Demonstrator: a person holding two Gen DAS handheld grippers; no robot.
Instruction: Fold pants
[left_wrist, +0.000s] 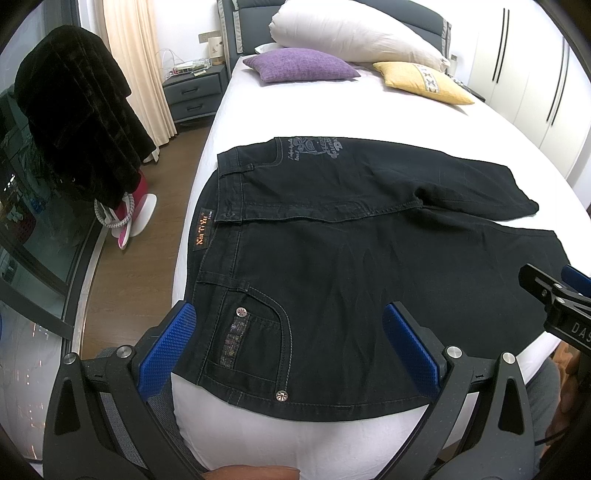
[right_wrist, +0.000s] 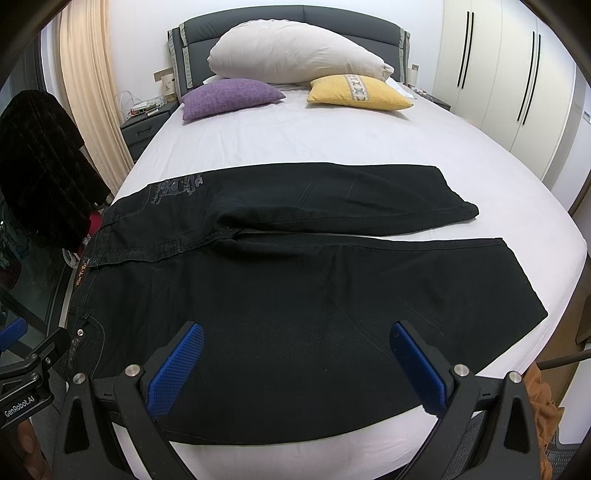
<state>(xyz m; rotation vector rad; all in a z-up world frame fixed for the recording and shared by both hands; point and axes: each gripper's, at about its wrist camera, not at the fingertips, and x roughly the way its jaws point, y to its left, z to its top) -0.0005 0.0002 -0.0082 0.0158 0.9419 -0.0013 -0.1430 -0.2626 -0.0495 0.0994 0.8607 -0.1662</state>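
Lying flat on the bed (left_wrist: 280, 107), pants (left_wrist: 332, 266) spread beyond both wide-open hand-held grippers.

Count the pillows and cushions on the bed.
3, all at the headboard end: large white pillow at the back, purple cushion front left, yellow cushion front right. More may hide behind.

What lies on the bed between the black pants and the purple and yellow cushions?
Nothing: only bare white sheet separates the pants from the purple cushion and yellow cushion, clearest in the right wrist view.
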